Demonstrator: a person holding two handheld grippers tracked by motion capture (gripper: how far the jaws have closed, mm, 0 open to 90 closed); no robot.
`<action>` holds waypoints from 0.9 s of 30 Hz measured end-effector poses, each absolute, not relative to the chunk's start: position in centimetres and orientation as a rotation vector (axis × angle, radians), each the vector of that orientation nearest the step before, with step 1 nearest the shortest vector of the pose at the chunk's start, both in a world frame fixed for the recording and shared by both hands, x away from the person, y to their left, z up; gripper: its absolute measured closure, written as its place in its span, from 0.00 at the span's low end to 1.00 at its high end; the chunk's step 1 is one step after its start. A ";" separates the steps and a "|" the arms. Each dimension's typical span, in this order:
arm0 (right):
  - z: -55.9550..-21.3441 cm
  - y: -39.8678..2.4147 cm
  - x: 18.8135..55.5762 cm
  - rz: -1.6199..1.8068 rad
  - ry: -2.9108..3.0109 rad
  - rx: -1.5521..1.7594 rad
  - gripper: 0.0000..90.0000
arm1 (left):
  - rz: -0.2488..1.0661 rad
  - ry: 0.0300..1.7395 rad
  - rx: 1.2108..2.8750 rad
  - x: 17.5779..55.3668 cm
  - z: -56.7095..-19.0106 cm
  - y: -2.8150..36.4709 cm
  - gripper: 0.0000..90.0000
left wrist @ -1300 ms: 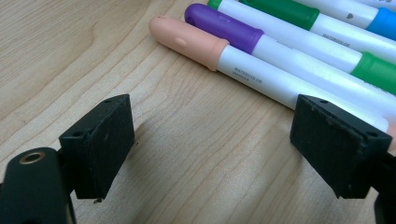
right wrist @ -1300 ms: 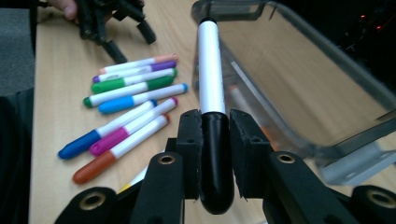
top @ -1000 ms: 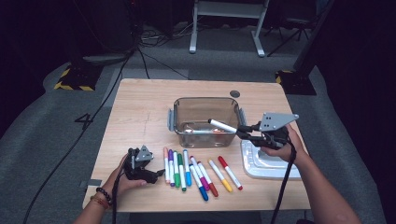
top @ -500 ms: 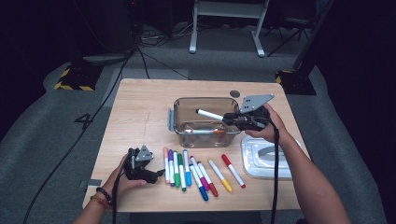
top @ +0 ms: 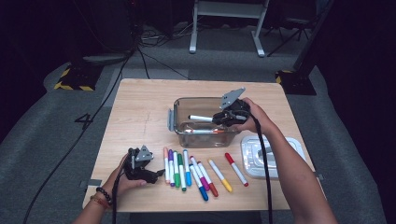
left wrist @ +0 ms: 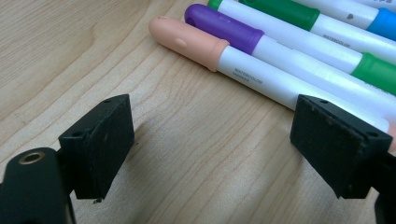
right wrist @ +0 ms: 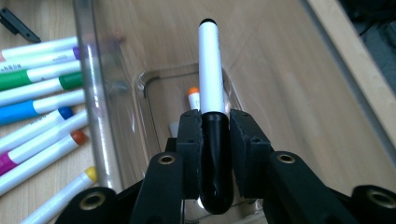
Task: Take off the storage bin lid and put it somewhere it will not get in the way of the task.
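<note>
Currently the right gripper (right wrist: 215, 140) is clamped on a white-barrelled marker with a black cap (right wrist: 211, 65): cap between the pads, barrel sticking straight out past the jaw tips, over the clear plastic box (right wrist: 95, 93). An orange-capped marker (right wrist: 194, 98) below is mostly hidden behind the jaws. Left gripper (left wrist: 210, 140) is released, a peach-capped marker (left wrist: 187, 39) just beyond its tips, cut off by one pad.

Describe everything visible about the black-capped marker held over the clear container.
The black-capped marker has a white barrel, a glossy black cap and a small black end plug, and looks like plastic. The right gripper is shut on its cap, a jaw pressing each side. It is held roughly level above the open clear container, barrel pointing away from the gripper toward the container's far end. Only the jaws touch it. An orange-capped marker lies below it inside the container.
</note>
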State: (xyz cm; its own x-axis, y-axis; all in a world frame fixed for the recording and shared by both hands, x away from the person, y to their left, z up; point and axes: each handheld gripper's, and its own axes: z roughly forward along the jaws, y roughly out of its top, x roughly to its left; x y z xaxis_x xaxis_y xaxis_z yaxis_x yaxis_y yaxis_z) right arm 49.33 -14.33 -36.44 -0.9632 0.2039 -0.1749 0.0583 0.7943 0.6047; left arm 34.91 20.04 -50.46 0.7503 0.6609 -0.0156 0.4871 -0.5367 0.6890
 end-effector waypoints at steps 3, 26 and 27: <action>-37.0 -13.9 50.1 0.850 2.802 0.210 0.84 | 0.322 0.857 2.248 34.9 -50.5 20.0 0.16; -38.9 -13.3 51.4 0.717 2.894 0.253 0.70 | 0.322 0.857 2.248 34.9 -50.5 20.0 0.16; -38.8 -13.5 51.4 0.751 2.873 0.274 0.69 | 0.322 0.857 2.248 34.9 -50.5 20.0 0.16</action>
State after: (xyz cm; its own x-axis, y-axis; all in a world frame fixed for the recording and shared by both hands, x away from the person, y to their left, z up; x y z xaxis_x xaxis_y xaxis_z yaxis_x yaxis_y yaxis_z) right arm 51.45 -13.52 -38.77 -0.9706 0.2156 -0.1070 0.1357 0.8573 0.4965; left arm 34.91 20.04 -50.45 0.7504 0.6608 -0.0152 0.4869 -0.5370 0.6889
